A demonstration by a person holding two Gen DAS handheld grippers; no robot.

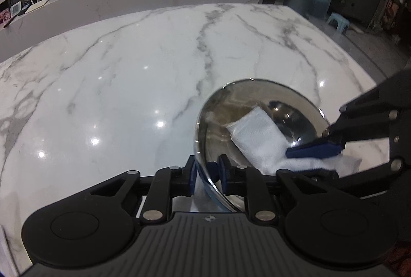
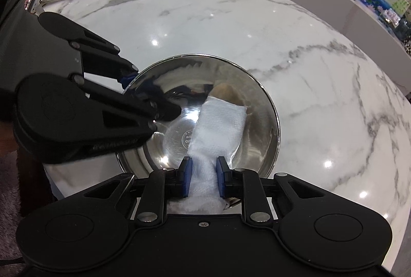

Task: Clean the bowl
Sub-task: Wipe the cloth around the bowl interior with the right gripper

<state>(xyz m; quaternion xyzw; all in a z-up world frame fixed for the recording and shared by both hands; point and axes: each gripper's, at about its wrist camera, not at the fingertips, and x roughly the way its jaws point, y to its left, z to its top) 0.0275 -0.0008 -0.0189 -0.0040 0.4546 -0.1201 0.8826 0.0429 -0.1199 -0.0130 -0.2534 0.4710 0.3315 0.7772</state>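
Steel bowl sits on the marble desk, near its front edge. Left gripper is clamped on the bowl's near rim, steadying it. Right gripper pinches a folded white cloth, whose free end lies inside the bowl. Judgement: wipe in slow circles, press lightly, keep the rim pinned so the bowl cannot skate or tip.

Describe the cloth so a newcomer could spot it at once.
On the marble table sits one steel bowl. Inside it lies a folded white cloth, its near end pinched by the right gripper: the only soft, matte thing against shiny metal.
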